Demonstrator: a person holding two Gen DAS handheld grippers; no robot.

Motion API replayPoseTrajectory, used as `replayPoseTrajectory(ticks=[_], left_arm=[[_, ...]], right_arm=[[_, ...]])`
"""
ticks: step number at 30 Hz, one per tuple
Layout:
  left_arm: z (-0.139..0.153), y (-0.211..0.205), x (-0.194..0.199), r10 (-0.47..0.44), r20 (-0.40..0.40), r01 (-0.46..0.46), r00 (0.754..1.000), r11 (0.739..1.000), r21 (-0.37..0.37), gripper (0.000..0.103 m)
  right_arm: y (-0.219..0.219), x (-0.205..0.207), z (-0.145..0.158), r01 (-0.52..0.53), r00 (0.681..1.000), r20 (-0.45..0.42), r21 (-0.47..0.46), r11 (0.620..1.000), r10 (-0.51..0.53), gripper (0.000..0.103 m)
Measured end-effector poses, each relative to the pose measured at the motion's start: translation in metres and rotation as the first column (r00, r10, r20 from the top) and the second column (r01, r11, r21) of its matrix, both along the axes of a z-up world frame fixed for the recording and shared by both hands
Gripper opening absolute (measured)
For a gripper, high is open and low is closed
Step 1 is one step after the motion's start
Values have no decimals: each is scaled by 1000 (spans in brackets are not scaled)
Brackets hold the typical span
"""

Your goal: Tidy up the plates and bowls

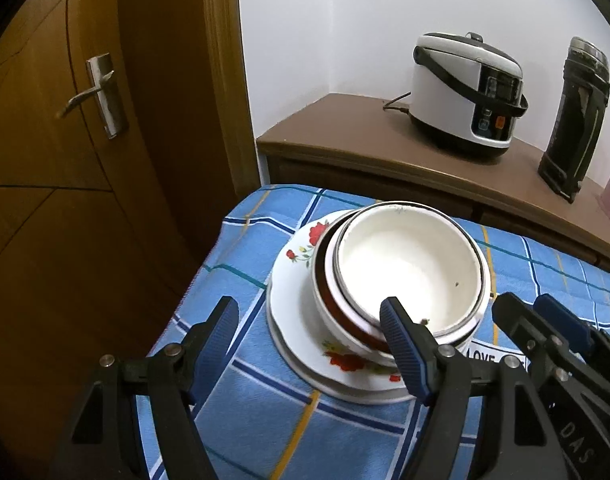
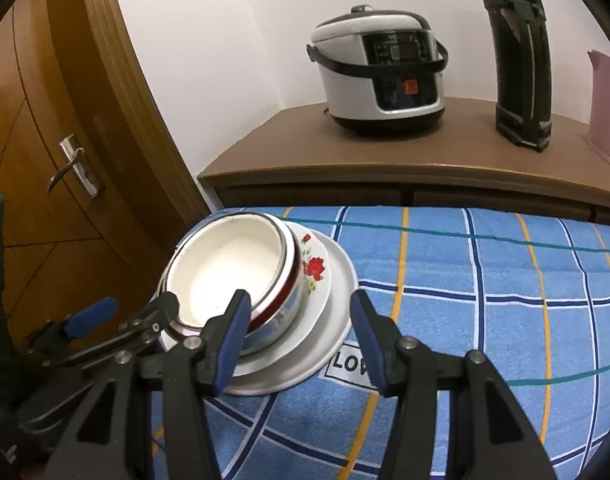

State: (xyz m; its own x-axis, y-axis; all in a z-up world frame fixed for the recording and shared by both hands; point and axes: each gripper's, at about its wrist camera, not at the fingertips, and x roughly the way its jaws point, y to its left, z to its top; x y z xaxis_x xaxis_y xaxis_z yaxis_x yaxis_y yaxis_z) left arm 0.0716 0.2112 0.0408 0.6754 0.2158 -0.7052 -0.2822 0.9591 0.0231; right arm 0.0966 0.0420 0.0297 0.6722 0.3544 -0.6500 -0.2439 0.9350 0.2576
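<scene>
A white enamel bowl [image 1: 409, 268] with a dark rim sits nested in a red-banded bowl [image 1: 337, 304]. Both rest on stacked white plates with red flowers [image 1: 289, 300] near the left corner of the blue checked tablecloth [image 1: 265, 412]. My left gripper [image 1: 309, 320] is open, low over the near left edge of the stack, its right finger at the bowl's near rim. My right gripper [image 2: 301, 312] is open, straddling the right side of the bowls [image 2: 229, 260] and plates [image 2: 337, 276]. The left gripper also shows in the right wrist view [image 2: 133, 312].
A brown sideboard [image 2: 385, 160] behind the table carries a white rice cooker [image 2: 381, 76], a black flask [image 2: 521, 60] and a pink item [image 2: 609, 108]. A wooden door with a metal handle [image 1: 93, 96] stands to the left. The tablecloth [image 2: 485, 320] spreads out to the right.
</scene>
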Motion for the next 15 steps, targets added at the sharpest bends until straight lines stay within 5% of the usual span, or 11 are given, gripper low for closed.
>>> replayPoseTrajectory(ticks=[15], left_arm=[[6, 0, -32, 4, 54, -6, 999, 1000, 20, 75]], right_arm=[[-4, -17, 5, 21, 999, 43, -1, 1000, -21, 71]])
